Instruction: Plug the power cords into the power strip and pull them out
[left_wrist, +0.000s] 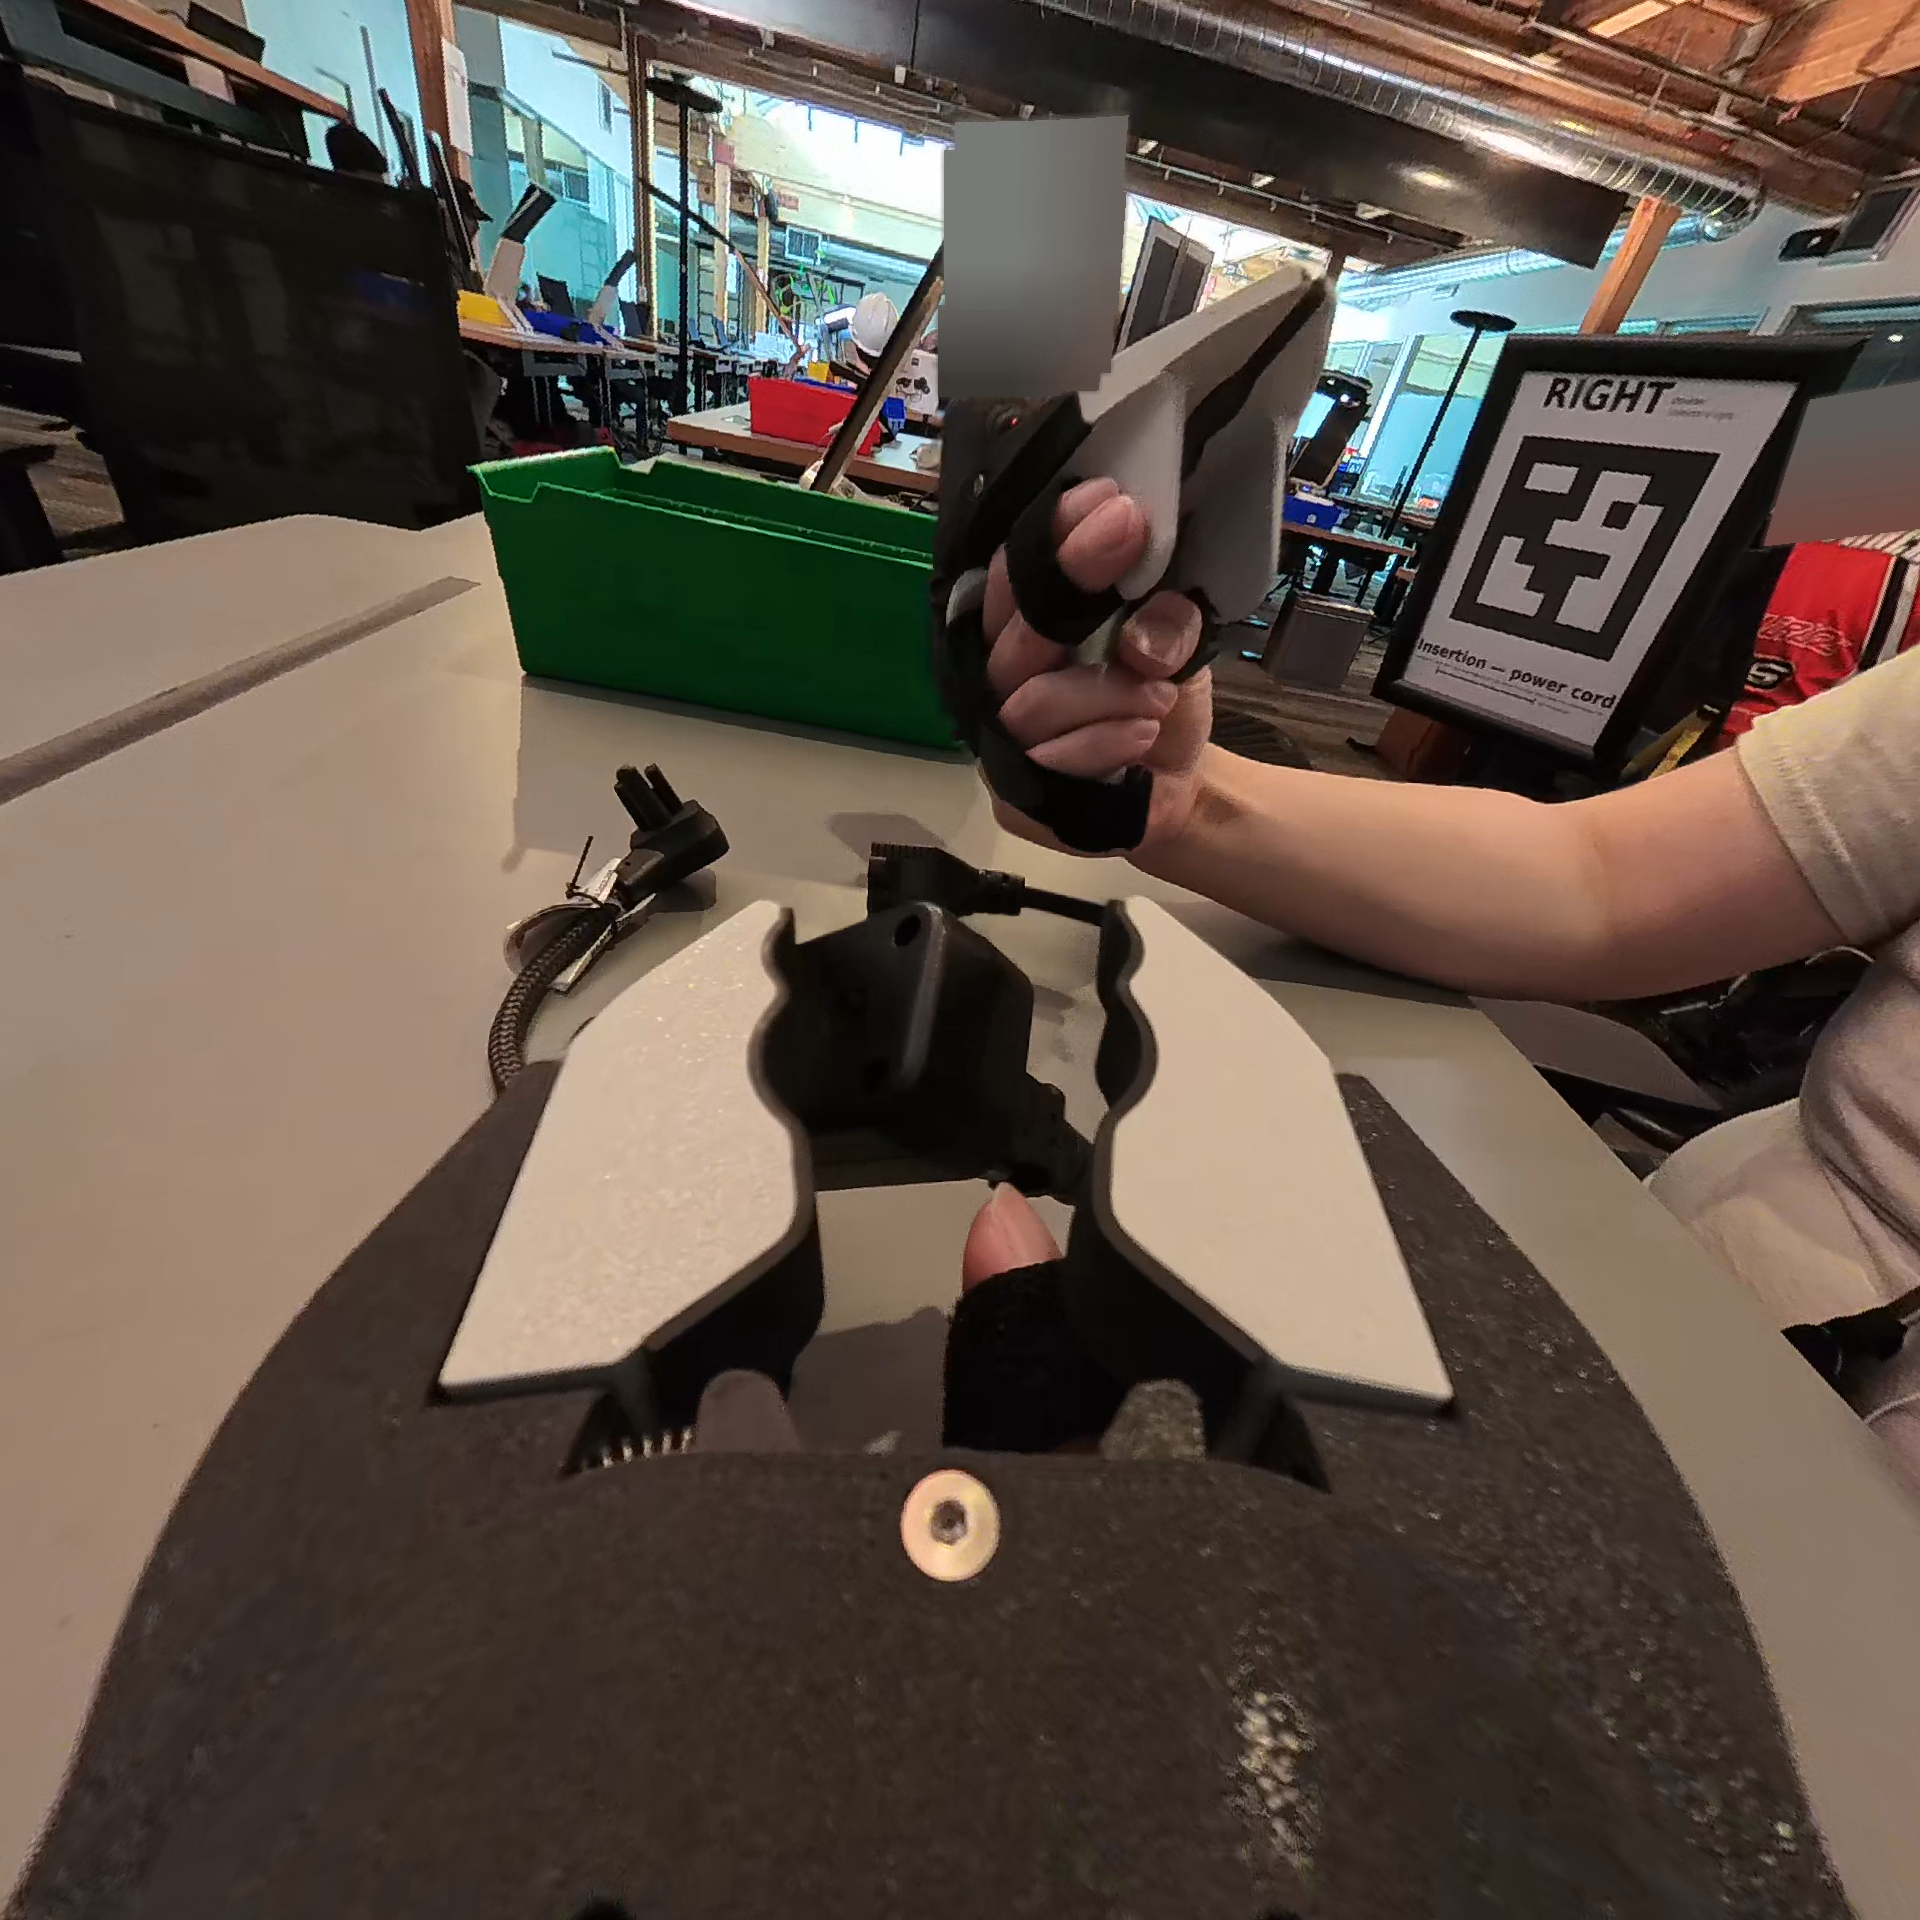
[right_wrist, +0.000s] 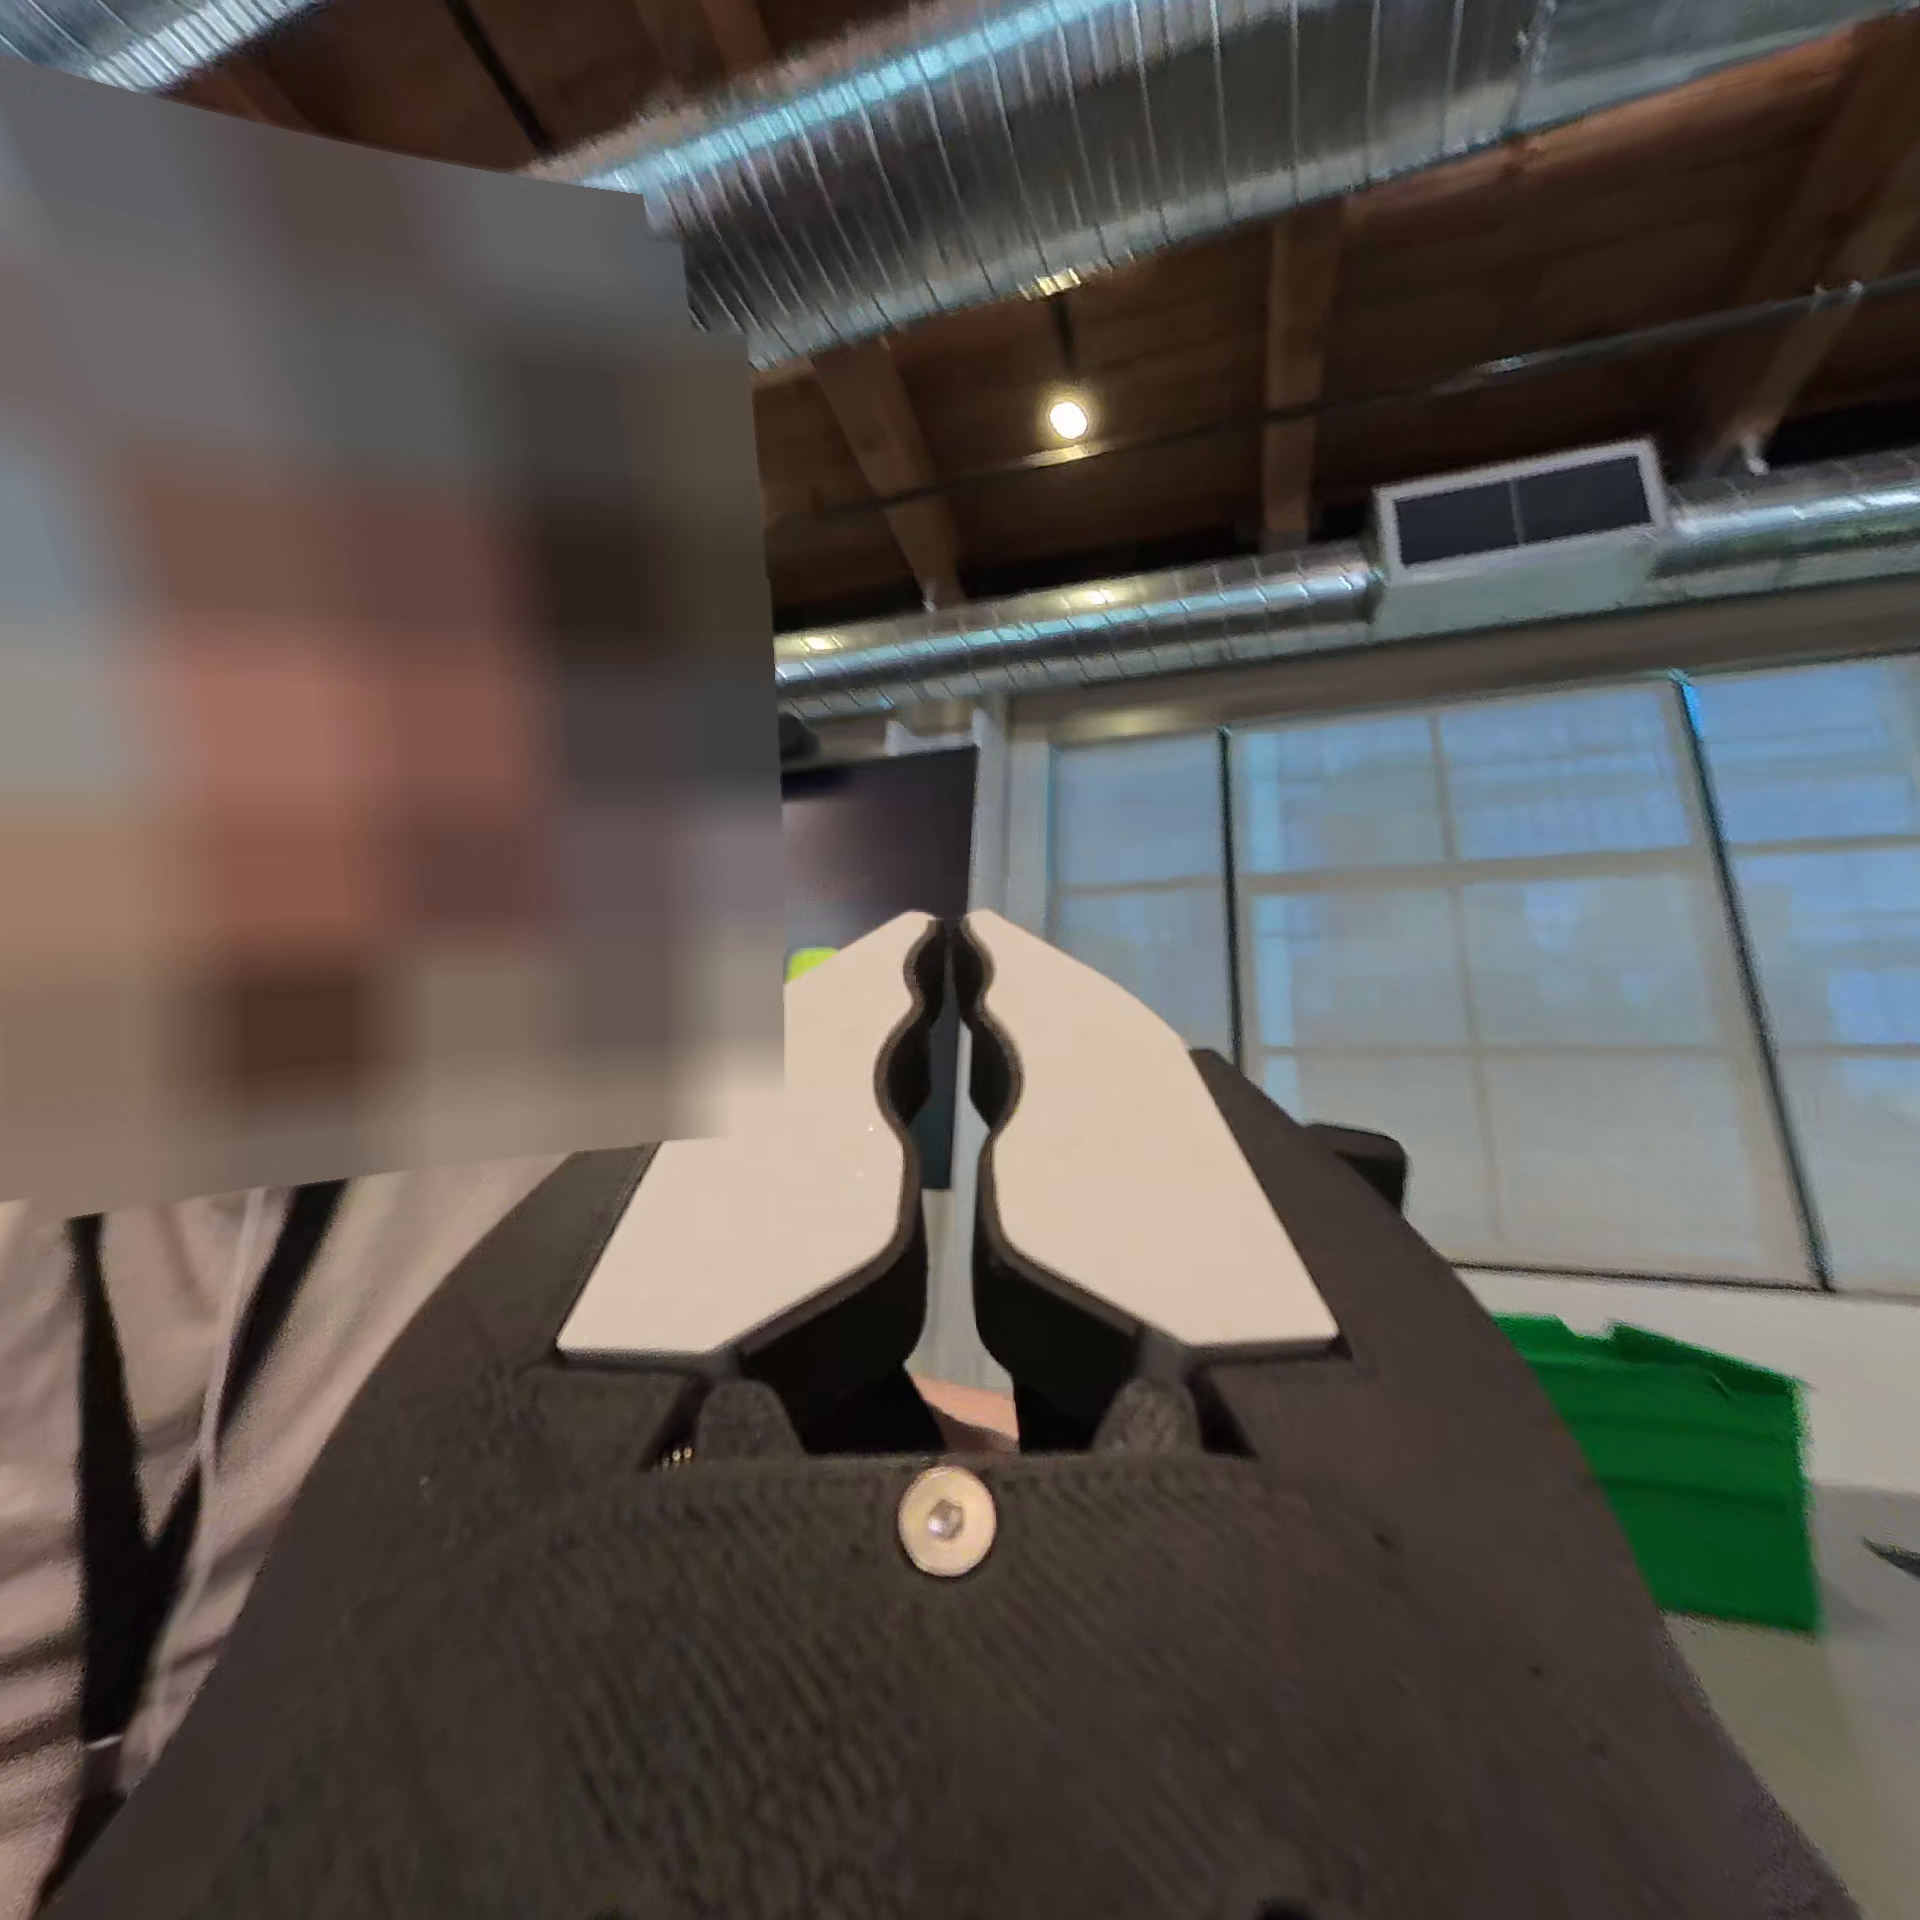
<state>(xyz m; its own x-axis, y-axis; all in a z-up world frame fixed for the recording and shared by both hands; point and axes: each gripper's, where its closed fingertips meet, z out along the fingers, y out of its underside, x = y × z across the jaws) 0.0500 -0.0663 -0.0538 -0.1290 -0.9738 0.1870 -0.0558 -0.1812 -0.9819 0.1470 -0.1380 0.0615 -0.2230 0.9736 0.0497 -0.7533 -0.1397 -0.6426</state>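
Nearest the camera in the left wrist view is the left gripper, a black textured body with two pale grey wavy-edged fingers, spread apart. Between those fingers sits a chunky black plastic power plug, lying on the table; whether the fingers touch it cannot be told. A thumb in a black fingerless glove shows just behind the plug. A black cord end lies just beyond the plug. To the left, well apart, a second black plug with upright prongs rests on the pale grey table, joined to a black braided cable tied in a bundle.

Farther back, a green plastic bin stands on the table. A person's hand lifts the right gripper above the table, tips pointing up and away. In the right wrist view the right gripper has its grey fingers pressed nearly together with nothing between them, aimed at the ceiling ducts and windows. A framed sign with a black-and-white square marker stands at the right.
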